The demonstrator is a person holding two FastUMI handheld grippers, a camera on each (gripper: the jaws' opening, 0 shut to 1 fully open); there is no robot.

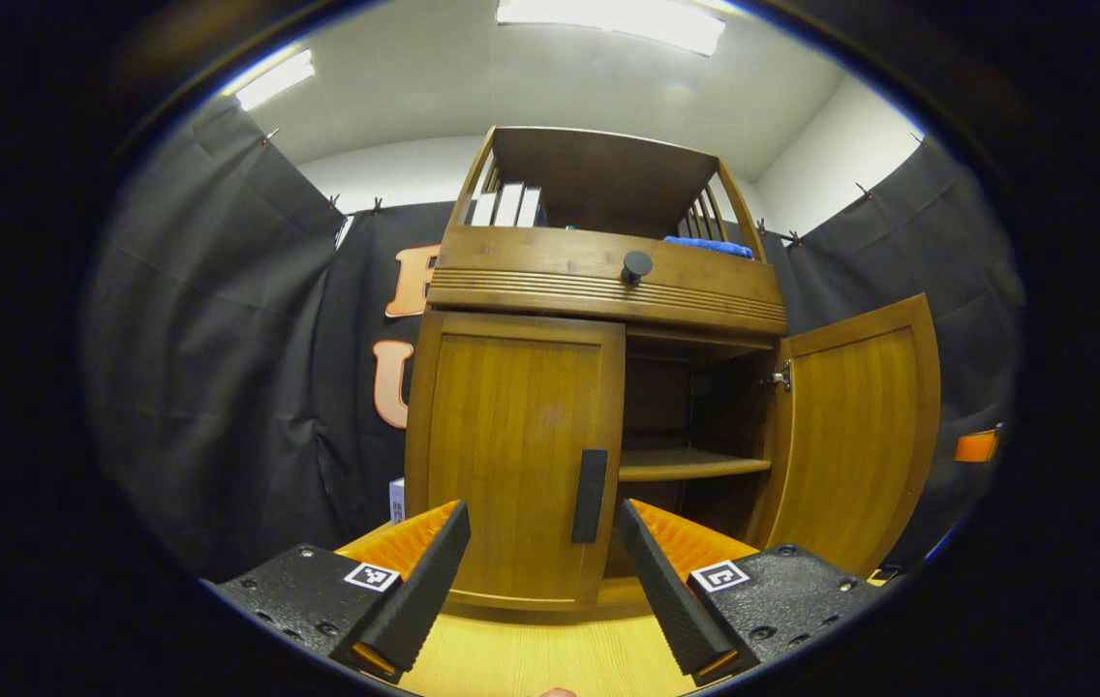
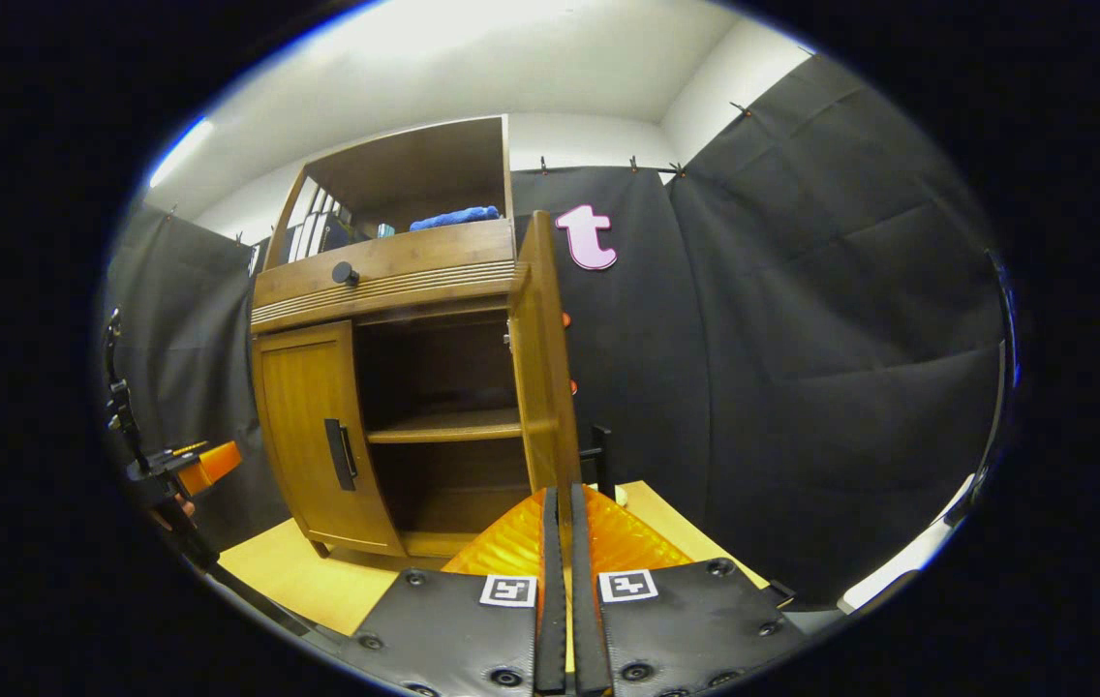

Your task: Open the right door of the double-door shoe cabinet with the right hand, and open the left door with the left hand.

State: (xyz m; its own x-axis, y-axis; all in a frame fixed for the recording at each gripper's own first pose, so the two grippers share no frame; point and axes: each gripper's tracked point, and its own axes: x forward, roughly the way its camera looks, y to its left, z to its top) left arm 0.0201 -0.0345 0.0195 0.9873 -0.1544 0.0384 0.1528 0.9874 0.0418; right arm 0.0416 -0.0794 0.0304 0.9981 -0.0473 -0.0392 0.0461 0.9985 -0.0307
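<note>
1. At the centre of the left gripper view, the shoe cabinet (image 1: 598,387) stands on the bench (image 1: 531,658), its left door (image 1: 511,455) closed and its right door (image 1: 855,436) swung wide at right of frame.
2. Low in that view, the left claw (image 1: 542,571) is spread wide and holds nothing; the left door's dark handle (image 1: 590,496) sits between its fingers, farther off.
3. Low centre of the right gripper view, the right claw (image 2: 560,581) is nearly closed; the open door's edge stands just ahead, but I cannot tell whether it is gripped.
4. The right door step looks done; the left door is in hand.
5. Next, I judge the left claw should advance, close on the handle, then pull out and leftward.
</note>
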